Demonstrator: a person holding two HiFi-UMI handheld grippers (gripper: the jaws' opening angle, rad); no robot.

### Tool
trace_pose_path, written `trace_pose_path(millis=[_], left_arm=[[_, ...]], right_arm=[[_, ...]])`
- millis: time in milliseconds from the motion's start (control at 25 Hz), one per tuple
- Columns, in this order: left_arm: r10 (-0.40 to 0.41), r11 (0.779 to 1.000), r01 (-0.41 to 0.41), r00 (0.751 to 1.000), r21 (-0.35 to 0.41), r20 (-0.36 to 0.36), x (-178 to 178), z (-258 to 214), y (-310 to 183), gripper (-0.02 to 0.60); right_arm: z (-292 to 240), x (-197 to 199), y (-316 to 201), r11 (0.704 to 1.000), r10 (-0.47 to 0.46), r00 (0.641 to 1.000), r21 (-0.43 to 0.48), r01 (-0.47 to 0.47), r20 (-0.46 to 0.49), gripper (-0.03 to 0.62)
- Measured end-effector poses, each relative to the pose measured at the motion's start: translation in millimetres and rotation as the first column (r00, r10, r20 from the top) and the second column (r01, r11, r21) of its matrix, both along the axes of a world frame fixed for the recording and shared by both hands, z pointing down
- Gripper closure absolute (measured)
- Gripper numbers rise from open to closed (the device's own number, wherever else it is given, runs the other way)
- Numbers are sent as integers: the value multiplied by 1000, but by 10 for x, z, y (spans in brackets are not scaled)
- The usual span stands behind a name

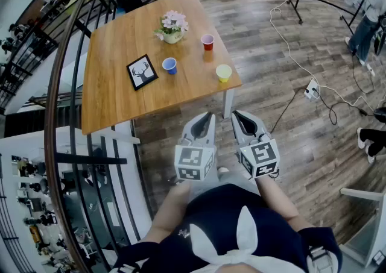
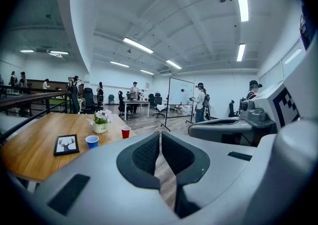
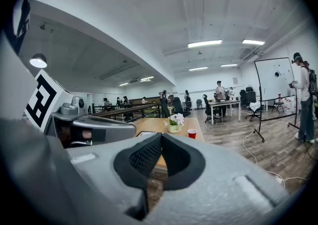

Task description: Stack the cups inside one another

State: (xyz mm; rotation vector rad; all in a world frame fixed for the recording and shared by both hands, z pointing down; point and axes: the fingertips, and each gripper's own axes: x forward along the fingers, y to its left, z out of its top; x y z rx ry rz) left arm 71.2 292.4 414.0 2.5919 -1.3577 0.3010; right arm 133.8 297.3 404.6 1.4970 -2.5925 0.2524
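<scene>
Three cups stand apart on the wooden table [image 1: 120, 43]: a red cup [image 1: 207, 41], a blue cup [image 1: 170, 65] and a yellow cup [image 1: 224, 73] near the front right corner. My left gripper [image 1: 208, 117] and right gripper [image 1: 238, 116] are side by side over the floor, short of the table's near edge, both shut and empty. In the left gripper view the blue cup [image 2: 92, 141] and the red cup [image 2: 125, 131] show beyond the shut left gripper [image 2: 160, 133]. The right gripper view has the red cup [image 3: 192, 133] beyond the shut right gripper [image 3: 161, 136].
A framed deer picture [image 1: 142, 72] and a pot of flowers [image 1: 172, 28] also sit on the table. A curved railing [image 1: 57, 85] runs along the left. Cables and a power strip [image 1: 312, 89] lie on the floor to the right, and people stand in the background.
</scene>
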Motion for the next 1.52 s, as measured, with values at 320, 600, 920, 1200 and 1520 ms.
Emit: trace_pose_path(millis=[320,600,920,1200,1520], left_arm=[[-1,1000,1,1000,-22,-3,-61,114,-245,552],[9,999,-9,1000,-51,-12,-151,224,-570,552],[31,997,-32,999,-76,-18,-237,310,-1000,552],[47,994,-49,999,-102,-22,-325,425,-1388,552],[67,989,-70,997,-131,-26,-373,566,-1730,552]], right_arm=[[152,-10,-292,999,27,1000,-36,-28,-7,595],[286,-98,-623,997,31,999,-76,-33,-26,481],[429,-112,-1065,991,64,996,-118,-71,-60,400],[545,-69,-1464,984,102,990,-138,-114,-94,357],[760,-49,-1850,973,112,984,-184,-136,-136,317]])
